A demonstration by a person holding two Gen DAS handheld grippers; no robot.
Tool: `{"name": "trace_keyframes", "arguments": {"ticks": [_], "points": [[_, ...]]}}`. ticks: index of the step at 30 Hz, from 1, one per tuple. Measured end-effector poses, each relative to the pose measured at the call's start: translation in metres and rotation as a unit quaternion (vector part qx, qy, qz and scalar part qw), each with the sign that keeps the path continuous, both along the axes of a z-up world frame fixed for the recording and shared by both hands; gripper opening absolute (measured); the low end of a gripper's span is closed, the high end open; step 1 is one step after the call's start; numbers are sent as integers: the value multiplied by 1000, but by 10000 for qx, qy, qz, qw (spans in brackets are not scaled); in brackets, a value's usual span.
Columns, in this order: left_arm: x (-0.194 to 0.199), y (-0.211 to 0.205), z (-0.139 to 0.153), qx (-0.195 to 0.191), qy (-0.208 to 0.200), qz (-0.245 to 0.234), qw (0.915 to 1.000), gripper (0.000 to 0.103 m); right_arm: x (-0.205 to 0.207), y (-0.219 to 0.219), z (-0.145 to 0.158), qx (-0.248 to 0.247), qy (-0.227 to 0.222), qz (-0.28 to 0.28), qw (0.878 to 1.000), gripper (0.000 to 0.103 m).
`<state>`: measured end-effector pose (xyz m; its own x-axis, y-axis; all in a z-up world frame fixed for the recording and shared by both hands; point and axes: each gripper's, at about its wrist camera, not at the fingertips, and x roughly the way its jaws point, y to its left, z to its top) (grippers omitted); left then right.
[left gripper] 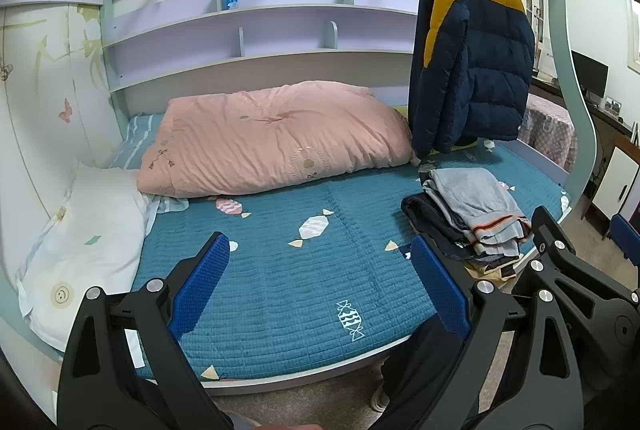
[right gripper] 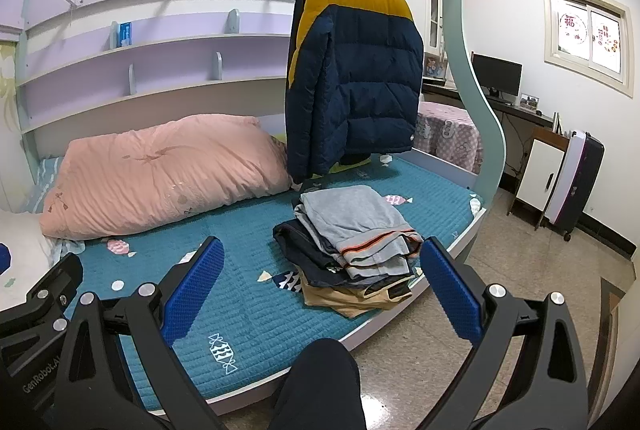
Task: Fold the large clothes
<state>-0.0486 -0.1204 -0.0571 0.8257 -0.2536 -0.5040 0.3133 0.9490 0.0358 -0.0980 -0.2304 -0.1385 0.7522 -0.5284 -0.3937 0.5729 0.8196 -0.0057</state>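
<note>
Left gripper (left gripper: pixel 320 278) and right gripper (right gripper: pixel 320 290): jaws spread wide on both, nothing held, each hovering over the near edge of the teal bedspread (left gripper: pixel 280 270). Stack of folded clothes (right gripper: pixel 352 250) sits on the bedspread's near right corner, grey piece on top, tan at the bottom. Behind the stack a navy-and-yellow puffer jacket (right gripper: pixel 356 77) hangs from a rail; left of the jacket, a pink duvet (right gripper: pixel 168 169) lies on the bedspread.
</note>
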Motion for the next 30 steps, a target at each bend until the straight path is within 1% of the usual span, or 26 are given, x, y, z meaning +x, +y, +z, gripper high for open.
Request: {"name": "trace_keyframes", "arguments": {"ticks": [30], "points": [[-6,-2,0,0,-31,39,10000,93,-1,1,-1,29,-95,6,10000,95]]}}
